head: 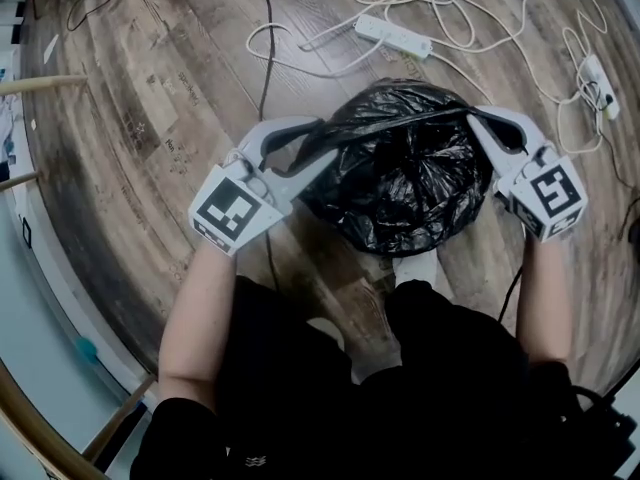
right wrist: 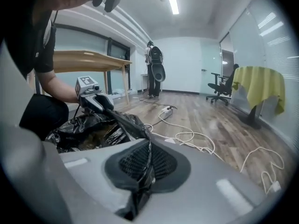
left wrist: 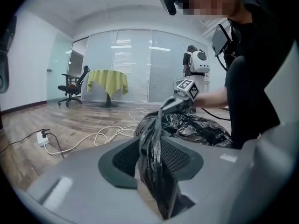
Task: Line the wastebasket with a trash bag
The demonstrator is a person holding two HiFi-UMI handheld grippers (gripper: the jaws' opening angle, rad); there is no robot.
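Both of my grippers pinch the rim of the black trash bag (head: 405,183), which is stretched taut between them above the wooden floor (head: 150,108). My left gripper (head: 315,146) clamps a thick, bunched fold, and the film holds its jaws partly apart. My right gripper (head: 482,120) has its jaws pressed almost together on a thin strip. The bag's mouth gapes between them. I cannot make out the wastebasket beneath the crumpled film, and the bag's inside is too dark to read.
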